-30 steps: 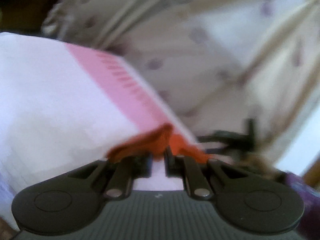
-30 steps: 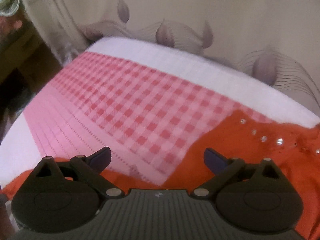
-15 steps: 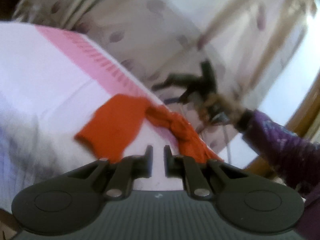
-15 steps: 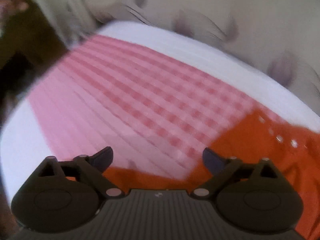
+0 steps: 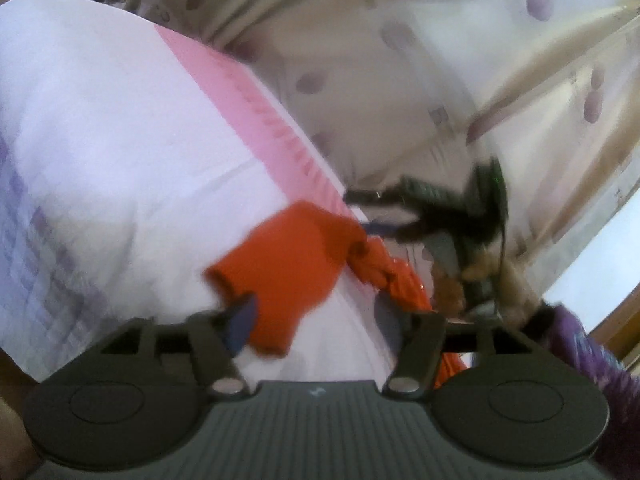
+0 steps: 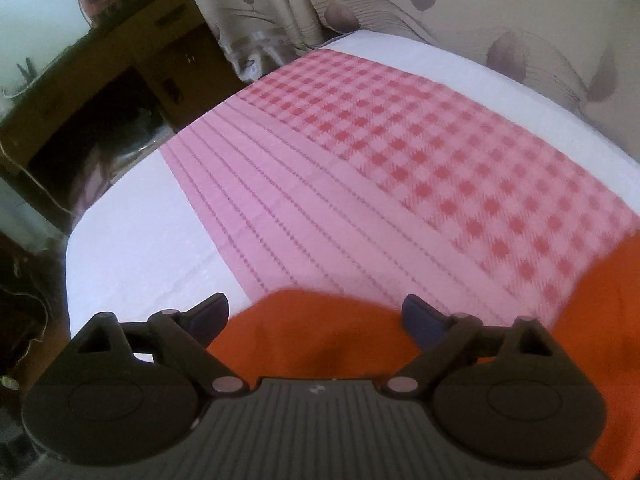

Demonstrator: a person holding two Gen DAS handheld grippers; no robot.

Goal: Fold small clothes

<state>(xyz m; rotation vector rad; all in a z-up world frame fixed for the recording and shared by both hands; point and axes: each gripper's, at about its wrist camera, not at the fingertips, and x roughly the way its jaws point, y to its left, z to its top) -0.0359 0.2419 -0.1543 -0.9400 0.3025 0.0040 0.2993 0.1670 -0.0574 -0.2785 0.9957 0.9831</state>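
Observation:
A small orange garment (image 5: 288,264) lies on a bed with a white and pink cover (image 5: 120,128). In the left wrist view one flat orange part lies just beyond my left gripper (image 5: 316,316), which is open and empty; the rest of the garment is bunched to the right. My right gripper shows there too (image 5: 440,208), blurred, past the garment. In the right wrist view the garment (image 6: 320,332) lies under my right gripper (image 6: 316,316), which is open and empty, with more orange cloth at the right edge.
A pink checked and striped band (image 6: 400,168) crosses the white bed cover (image 6: 132,248). Leaf-patterned curtains (image 6: 500,20) hang behind the bed. A dark wooden cabinet (image 6: 100,100) stands to the left. A purple sleeve (image 5: 592,360) is at the right.
My left gripper has let go of the orange garment, opened and pulled back above it. My right gripper, open throughout, has moved left over the garment's edge.

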